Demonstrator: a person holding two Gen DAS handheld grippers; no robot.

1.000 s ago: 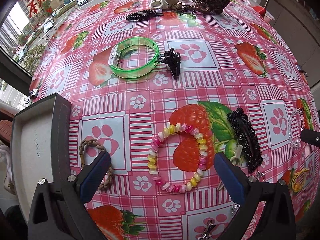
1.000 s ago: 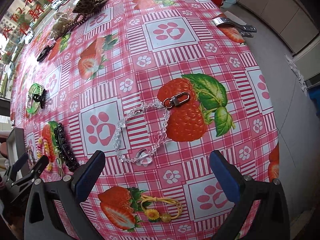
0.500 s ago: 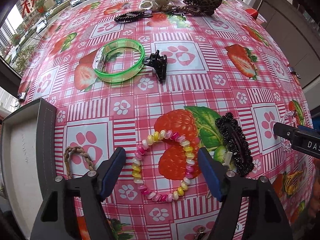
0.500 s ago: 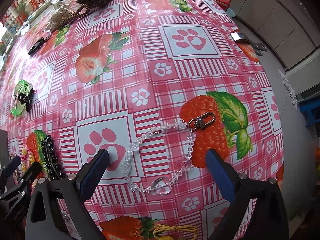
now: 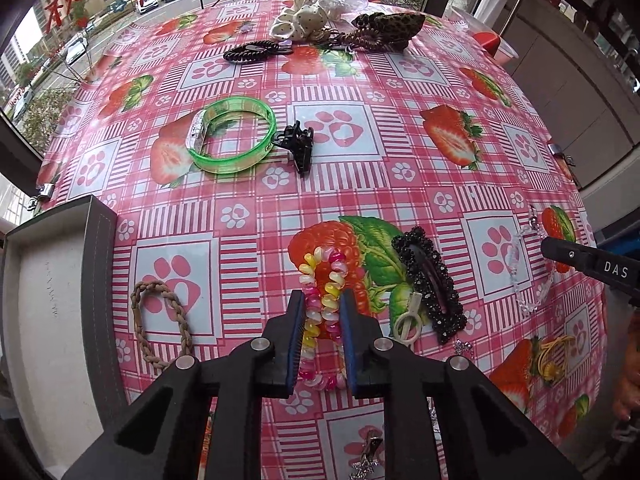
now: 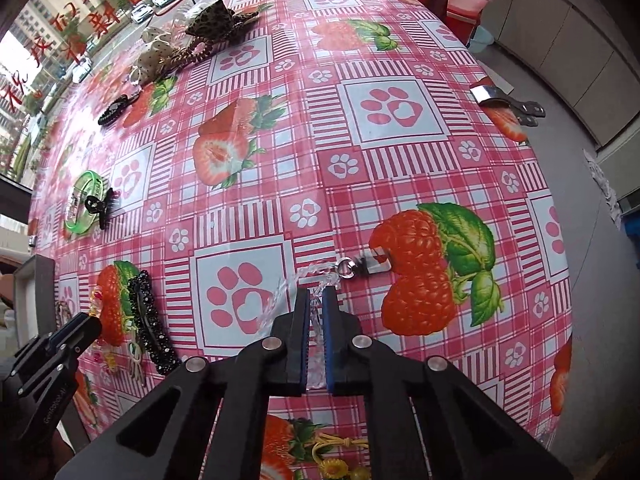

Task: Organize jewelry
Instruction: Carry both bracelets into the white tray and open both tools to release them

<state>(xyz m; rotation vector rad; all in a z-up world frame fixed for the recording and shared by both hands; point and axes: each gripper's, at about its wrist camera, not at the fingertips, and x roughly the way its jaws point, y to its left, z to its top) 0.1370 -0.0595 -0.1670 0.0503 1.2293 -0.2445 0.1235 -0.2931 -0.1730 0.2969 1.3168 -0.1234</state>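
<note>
A coiled bracelet (image 5: 325, 264) of pink, yellow and white loops lies on the strawberry tablecloth, squeezed into a narrow oval. My left gripper (image 5: 323, 296) is closing its jaws on it, and the blue pads press both its sides. A clear crystal bead bracelet (image 6: 320, 270) with a silver clasp (image 6: 362, 266) is pinched in my right gripper (image 6: 317, 294), which is shut on its strands. The left wrist view shows the same crystal bracelet (image 5: 516, 264) under the right gripper's black body (image 5: 592, 266). An open grey jewelry box (image 5: 44, 280) stands at the table's left edge.
A green bangle (image 5: 232, 140) and a black claw clip (image 5: 298, 146) lie mid-table. A black beaded hair clip (image 5: 430, 284), a braided brown hair tie (image 5: 160, 324) and a yellow cord tie (image 5: 554, 356) lie near the grippers. Scrunchies (image 5: 344, 28) are piled at the far edge.
Both grippers went from wide open to shut. The left closed on the coiled bracelet and squashed its round shape. The right closed on the crystal bracelet, bunching its strands.
</note>
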